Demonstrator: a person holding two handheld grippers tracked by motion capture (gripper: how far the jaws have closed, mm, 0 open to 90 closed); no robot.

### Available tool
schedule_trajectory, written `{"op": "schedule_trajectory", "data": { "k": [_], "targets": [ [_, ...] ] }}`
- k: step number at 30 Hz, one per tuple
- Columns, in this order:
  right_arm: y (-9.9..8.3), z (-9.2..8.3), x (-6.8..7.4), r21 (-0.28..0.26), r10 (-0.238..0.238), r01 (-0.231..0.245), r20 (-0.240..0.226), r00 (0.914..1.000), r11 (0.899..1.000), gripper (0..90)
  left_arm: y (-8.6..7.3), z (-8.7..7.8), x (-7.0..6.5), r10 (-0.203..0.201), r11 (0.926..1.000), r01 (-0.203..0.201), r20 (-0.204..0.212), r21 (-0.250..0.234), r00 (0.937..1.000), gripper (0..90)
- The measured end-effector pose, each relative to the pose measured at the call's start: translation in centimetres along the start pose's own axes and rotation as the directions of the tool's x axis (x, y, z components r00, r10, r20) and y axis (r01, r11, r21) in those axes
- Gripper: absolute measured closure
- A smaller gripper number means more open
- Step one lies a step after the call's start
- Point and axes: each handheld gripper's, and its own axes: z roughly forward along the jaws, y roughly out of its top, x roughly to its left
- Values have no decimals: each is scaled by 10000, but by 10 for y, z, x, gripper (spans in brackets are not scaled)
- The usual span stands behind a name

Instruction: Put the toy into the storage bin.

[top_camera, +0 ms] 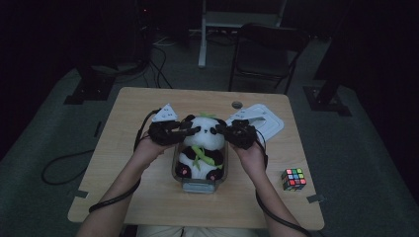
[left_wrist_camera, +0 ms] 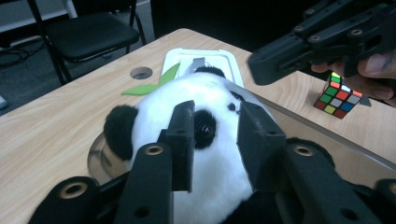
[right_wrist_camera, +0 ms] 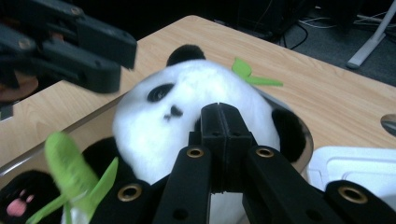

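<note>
Panda plush (top_camera: 201,143) sits in clear container (top_camera: 198,186) at table centre. Left gripper (top_camera: 190,129) at panda's 9 o'clock, jaws apart astride eye patch. Right gripper (top_camera: 221,129) at 3 o'clock, jaws together against head. Step: seating or lifting plush, unclear. Next: 2-sided grip on head.

Under your grippers sits a black-and-white plush panda (left_wrist_camera: 210,154) of soft, fuzzy cloth with matt green felt leaves, in a clear glossy container (top_camera: 199,185). The light wood-grain table (top_camera: 143,190) looks smooth and matt. Your black gripper (left_wrist_camera: 215,140) looks like matt hard plastic with metal rivets.
</note>
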Motion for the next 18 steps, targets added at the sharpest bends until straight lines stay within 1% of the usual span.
{"op": "schedule_trajectory", "data": {
  "k": [1, 2, 4, 5, 7, 9, 11, 12, 17, 18],
  "targets": [
    [1, 2, 0, 21, 15, -15, -12, 10000, 10000, 900, 0, 4, 0, 54, 9999, -55, 28, 146, 10000, 681],
    [3, 5, 0, 40, 4, -3, -34, 10000, 10000, 900, 0, 6, 0, 111, 9998, -110, -53, 191, 9999, 708],
    [5, 10, 0, 64, 28, -28, -11, 10000, 10000, 900, 0, 12, 1, 74, 9995, -72, -70, 308, 9999, 708],
    [6, 12, 0, 131, 67, -67, -5, 10000, 9999, 900, 0, 15, 2, 93, 9994, -87, -164, 344, 9998, 708],
    [5, 19, -2, 199, 183, -183, -29, 9998, 9996, 900, -1, 20, 5, -19, 9987, 30, -214, 509, 9998, 708],
    [3, 22, -3, 308, 310, -308, -61, 9995, 9991, 900, -4, 22, 6, -137, 9986, 148, -217, 517, 9997, 708],
    [1, 24, -3, 272, 312, -310, -61, 9995, 9991, 900, -6, 23, 8, -277, 9980, 287, -190, 556, 9994, 709],
    [0, 24, -3, 269, 373, -371, -60, 9993, 9989, 900, -7, 24, 8, -247, 9977, 259, -197, 629, 9995, 714],
    [-4, 32, -2, 625, 271, -274, 66, 9996, 9977, 900, -12, 29, 11, -409, 9943, 435, -280, 971, 9988, 716],
    [-4, 33, -3, 660, 253, -259, 101, 9996, 9975, 900, -13, 31, 12, -537, 9933, 560, -249, 1012, 9982, 716]
  ]
}}
